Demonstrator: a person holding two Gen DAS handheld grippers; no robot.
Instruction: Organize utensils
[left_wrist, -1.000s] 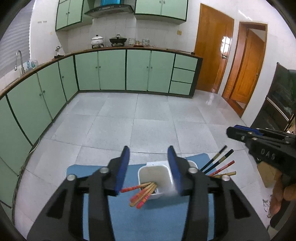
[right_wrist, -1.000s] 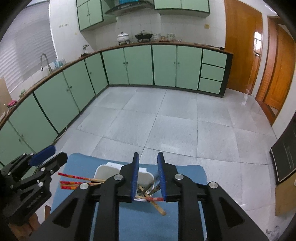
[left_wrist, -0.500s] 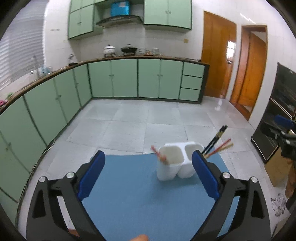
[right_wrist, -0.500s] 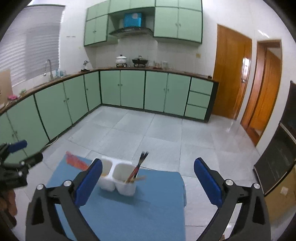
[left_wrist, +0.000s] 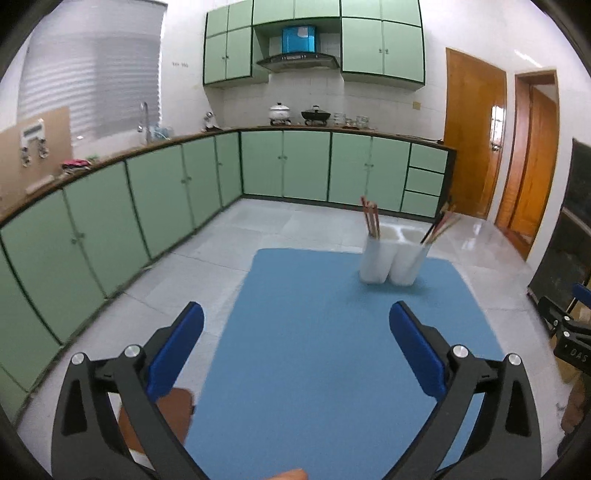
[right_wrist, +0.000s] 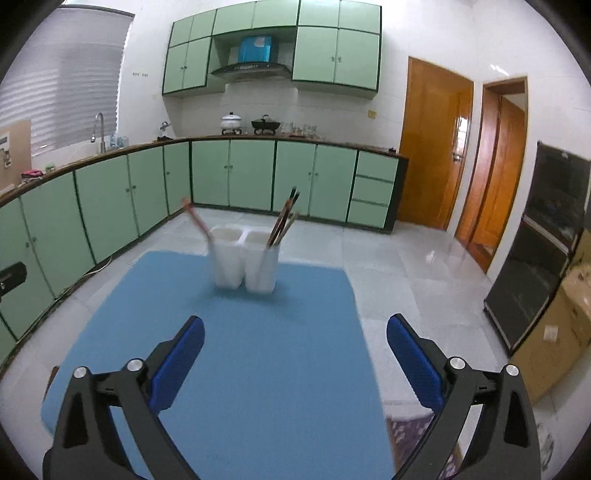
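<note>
Both grippers have backed away from the holder (right_wrist: 243, 258), jaws just spread wide, nothing between them. Left gripper (left_wrist: 295, 347) released, right gripper (right_wrist: 295, 350) too; holder sits at twelve o'clock with chopsticks (right_wrist: 282, 221).

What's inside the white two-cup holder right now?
The white holder has reddish chopsticks leaning in its left cup and a mixed dark and light bundle of chopsticks in its right cup. Their lower ends are hidden by the walls.
</note>
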